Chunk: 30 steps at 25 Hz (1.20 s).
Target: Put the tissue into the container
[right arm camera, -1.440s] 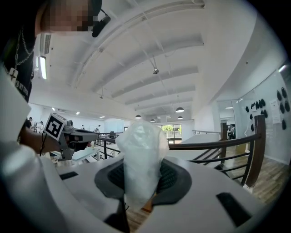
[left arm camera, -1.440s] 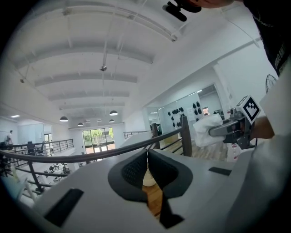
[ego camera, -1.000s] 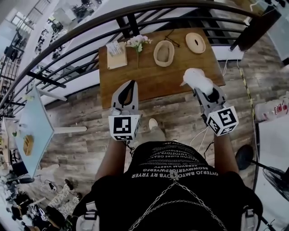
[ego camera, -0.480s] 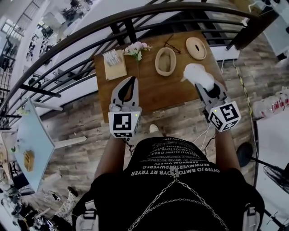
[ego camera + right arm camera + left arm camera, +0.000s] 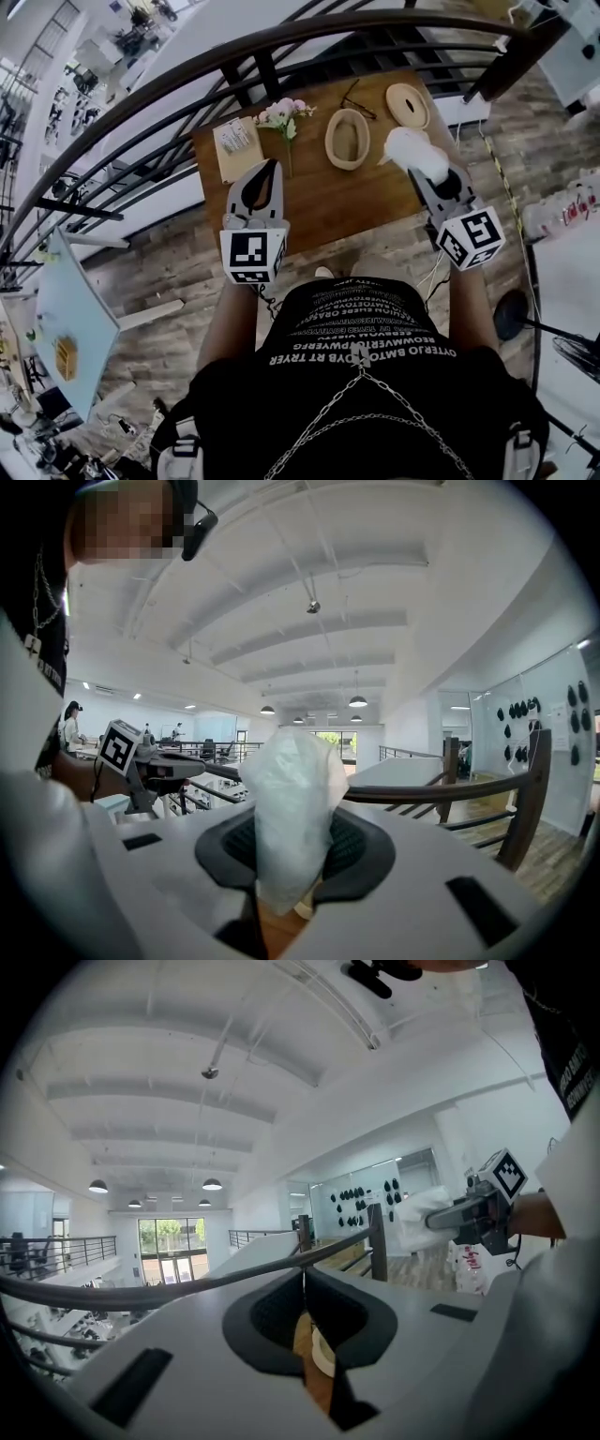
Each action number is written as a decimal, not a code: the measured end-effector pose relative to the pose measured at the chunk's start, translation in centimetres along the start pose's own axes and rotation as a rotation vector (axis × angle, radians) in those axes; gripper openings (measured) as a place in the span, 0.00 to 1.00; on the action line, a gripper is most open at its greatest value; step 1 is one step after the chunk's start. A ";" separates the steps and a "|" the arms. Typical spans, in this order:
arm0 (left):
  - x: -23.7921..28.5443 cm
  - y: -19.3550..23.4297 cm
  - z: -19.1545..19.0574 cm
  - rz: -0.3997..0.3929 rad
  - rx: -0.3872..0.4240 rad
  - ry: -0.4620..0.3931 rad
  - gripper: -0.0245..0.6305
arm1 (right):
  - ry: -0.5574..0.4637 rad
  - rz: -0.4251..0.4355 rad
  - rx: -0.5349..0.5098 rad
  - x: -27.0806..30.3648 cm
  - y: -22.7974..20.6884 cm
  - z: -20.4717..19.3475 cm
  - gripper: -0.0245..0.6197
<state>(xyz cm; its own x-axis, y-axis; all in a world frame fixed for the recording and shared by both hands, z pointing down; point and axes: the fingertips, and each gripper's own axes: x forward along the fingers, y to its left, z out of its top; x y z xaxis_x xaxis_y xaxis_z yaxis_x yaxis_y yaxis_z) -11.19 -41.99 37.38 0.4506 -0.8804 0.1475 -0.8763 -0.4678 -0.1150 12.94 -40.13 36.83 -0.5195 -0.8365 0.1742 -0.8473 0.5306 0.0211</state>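
My right gripper point(image 5: 424, 178) is shut on a crumpled white tissue point(image 5: 412, 154), held above the right end of the wooden table point(image 5: 328, 202). The tissue point(image 5: 295, 799) stands up out of the jaws in the right gripper view. The oval wooden container point(image 5: 348, 139) sits open on the table, just left of the tissue and apart from it. Its round lid point(image 5: 407, 105) lies behind the tissue. My left gripper point(image 5: 272, 167) hovers over the table's left half with its jaws together and nothing in them. In the left gripper view the right gripper point(image 5: 473, 1213) shows with the tissue point(image 5: 420, 1218).
A small bunch of pink flowers point(image 5: 284, 116) and a card point(image 5: 236, 148) lie on the table's far left. Eyeglasses point(image 5: 356, 94) lie behind the container. A dark curved railing point(image 5: 187, 70) runs just beyond the table. Wooden floor lies below.
Both grippers have moved forward over the table. The tissue in the right gripper now sits level with the container instead of nearer than it. The head view has shifted slightly.
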 end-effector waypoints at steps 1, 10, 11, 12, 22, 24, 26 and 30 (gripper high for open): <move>0.5 0.1 -0.1 -0.005 0.000 0.005 0.08 | 0.000 -0.008 0.008 0.3 -0.5 0.0 0.21; 3.2 2.3 -1.2 0.029 0.002 0.046 0.08 | 0.053 -0.013 0.122 4.0 -5.1 -3.7 0.21; 3.3 2.8 -1.4 0.042 -0.002 0.054 0.08 | 0.069 -0.009 0.135 4.7 -5.5 -4.5 0.21; 3.6 3.3 -1.5 0.056 -0.008 0.056 0.08 | 0.090 -0.006 0.148 5.4 -6.2 -5.5 0.21; 9.4 5.0 -0.3 0.110 -0.013 0.027 0.08 | 0.409 0.121 0.244 16.3 -10.4 -18.8 0.21; 10.6 5.3 -0.8 0.119 -0.022 0.046 0.08 | 0.468 0.154 0.245 18.5 -10.6 -21.3 0.21; 11.5 5.6 -1.6 0.129 -0.031 0.072 0.08 | 0.522 0.195 0.238 20.5 -10.5 -23.5 0.21; 13.0 6.3 -3.8 0.165 -0.055 0.131 0.08 | 0.622 0.280 0.215 23.8 -9.9 -27.5 0.21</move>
<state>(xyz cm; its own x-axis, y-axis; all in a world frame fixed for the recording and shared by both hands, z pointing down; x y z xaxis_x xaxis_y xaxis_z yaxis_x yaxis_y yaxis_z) -11.46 -56.09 42.26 0.2775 -0.9256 0.2575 -0.9459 -0.3101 -0.0952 11.96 -61.54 67.89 -0.6162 -0.4055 0.6752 -0.7273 0.6218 -0.2903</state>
